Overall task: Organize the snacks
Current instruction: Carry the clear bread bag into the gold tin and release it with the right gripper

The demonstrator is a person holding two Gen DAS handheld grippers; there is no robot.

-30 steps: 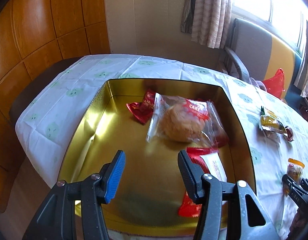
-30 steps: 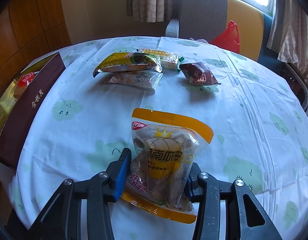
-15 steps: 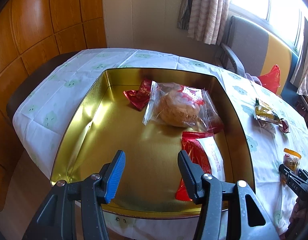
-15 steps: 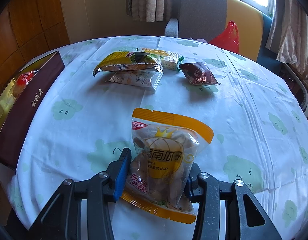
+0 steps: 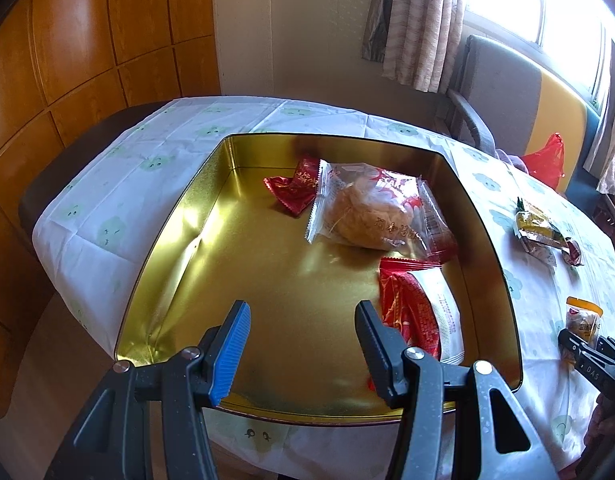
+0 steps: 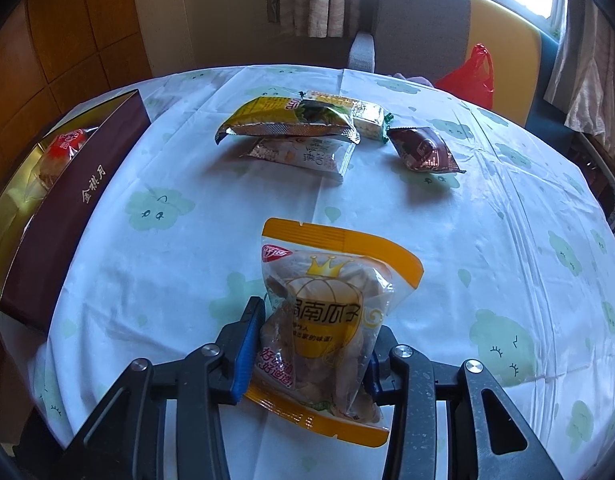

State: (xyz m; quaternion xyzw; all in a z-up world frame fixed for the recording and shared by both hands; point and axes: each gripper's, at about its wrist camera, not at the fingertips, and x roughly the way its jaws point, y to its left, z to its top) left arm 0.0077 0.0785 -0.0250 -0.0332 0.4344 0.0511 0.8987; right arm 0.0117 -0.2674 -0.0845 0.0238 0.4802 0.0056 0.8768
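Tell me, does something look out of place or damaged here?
Nothing looks damaged or spilled. Four snack packets lie loose on the tablecloth, outside the gold tin. The right gripper is closing on an orange packet; the left gripper is empty.

**Gold tin, pale green clouds, warm wrappers**

The tin (image 5: 179, 216) is shiny gold inside and dark maroon outside with gold lettering. The tablecloth (image 6: 487, 220) is white, printed with pale green cloud faces. The seed packet (image 6: 331, 312) is orange-yellow and clear, with a gold crown and red corner mark. In the tin lie a small red wrapper (image 5: 293, 192), a clear cake bag (image 5: 371, 212) with red print, and a red-and-white packet (image 5: 423, 316). Farther off lie a yellow-green packet (image 6: 287, 120) and a dark brown packet (image 6: 423, 150). Gripper pads (image 5: 231, 352) are blue on black frames.
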